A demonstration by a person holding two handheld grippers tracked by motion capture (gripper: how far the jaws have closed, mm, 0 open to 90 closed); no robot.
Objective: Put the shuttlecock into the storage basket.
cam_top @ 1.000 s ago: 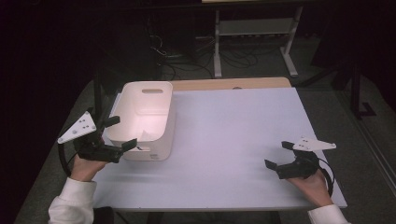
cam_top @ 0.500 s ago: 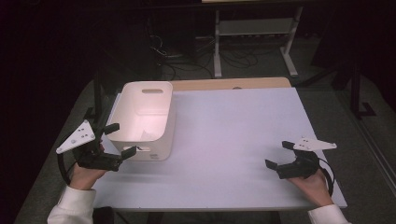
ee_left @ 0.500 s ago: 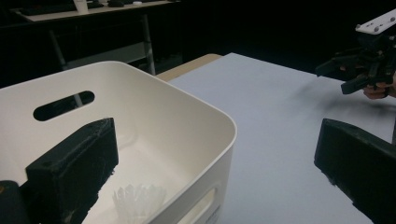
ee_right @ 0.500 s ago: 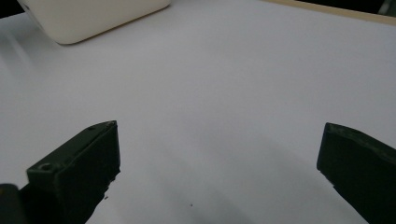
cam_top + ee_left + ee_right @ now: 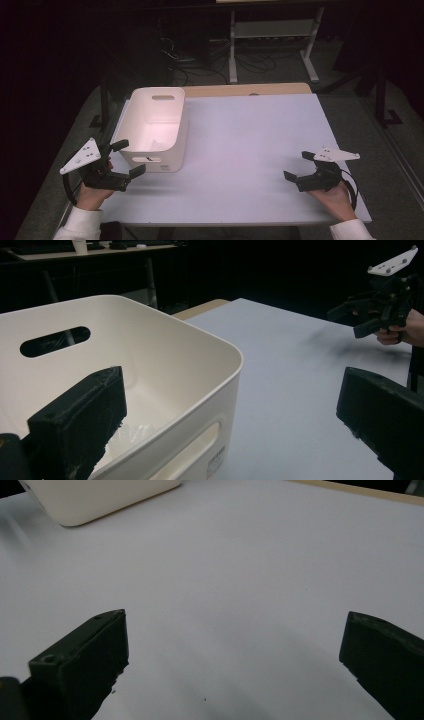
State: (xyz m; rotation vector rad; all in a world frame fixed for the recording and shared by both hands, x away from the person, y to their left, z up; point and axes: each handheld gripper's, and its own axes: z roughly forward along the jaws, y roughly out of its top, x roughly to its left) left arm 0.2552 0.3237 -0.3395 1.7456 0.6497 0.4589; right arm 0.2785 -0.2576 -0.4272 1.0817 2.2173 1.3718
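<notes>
A white plastic bin (image 5: 155,127) with slot handles stands on the left part of the white table (image 5: 250,140). It looks empty apart from a glossy bottom (image 5: 125,432). My left gripper (image 5: 129,158) is open at the bin's near left corner. One jaw stands by the left wall, the other before the front wall, and neither clamps it. My right gripper (image 5: 297,165) is open low over the table's near right part, holding nothing. In the left gripper view, the right gripper (image 5: 380,310) shows far off in a hand. The right gripper (image 5: 232,665) has bare table between its jaws.
A wooden strip (image 5: 240,90) runs along the table's far edge. Behind it stand a metal rack (image 5: 270,30) and loose cables (image 5: 195,55) on the dark floor. The bin's corner (image 5: 95,497) shows at the top left of the right gripper view.
My left gripper has drawn back toward the near edge, away from the bin's corner, staying open. The bin and the right gripper have not moved.
</notes>
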